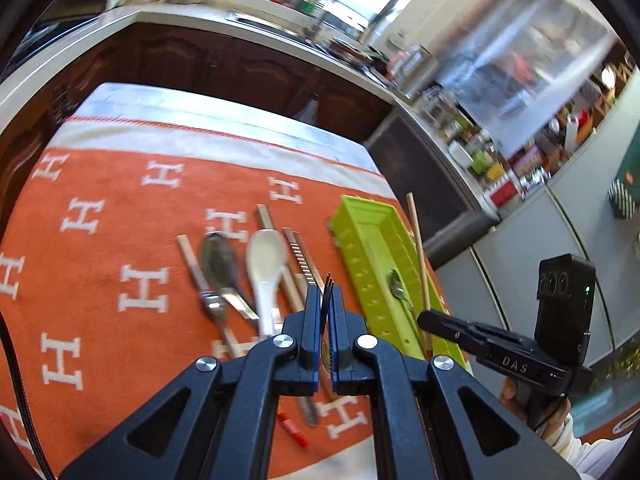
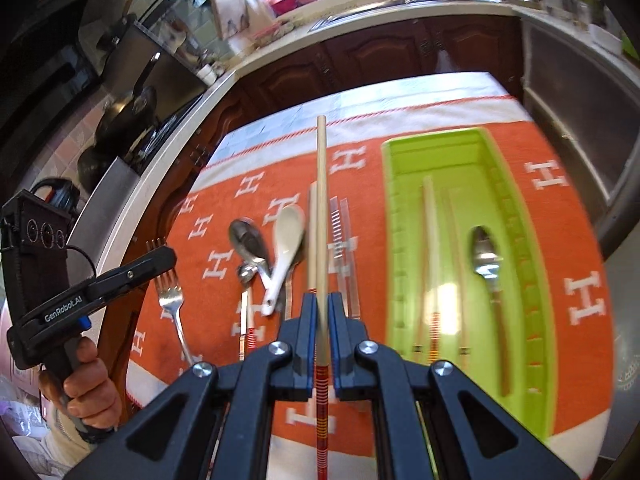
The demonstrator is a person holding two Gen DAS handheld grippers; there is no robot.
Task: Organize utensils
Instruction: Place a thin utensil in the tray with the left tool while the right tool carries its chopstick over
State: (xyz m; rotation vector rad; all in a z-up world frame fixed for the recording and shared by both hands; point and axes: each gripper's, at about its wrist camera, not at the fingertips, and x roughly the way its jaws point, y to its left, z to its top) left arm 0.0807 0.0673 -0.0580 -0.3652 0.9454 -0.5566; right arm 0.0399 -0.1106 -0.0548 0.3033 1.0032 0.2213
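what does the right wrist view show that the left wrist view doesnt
Only the right wrist view: the chopsticks lying inside the green tray, and the fork side-on, handle included, in the left gripper.

Only the left wrist view: the fork edge-on between the left gripper's own fingers, and the right gripper from outside, shut on the wooden chopstick over the tray.

Both: the white spoon and metal spoon on the orange cloth, and a spoon in the tray.
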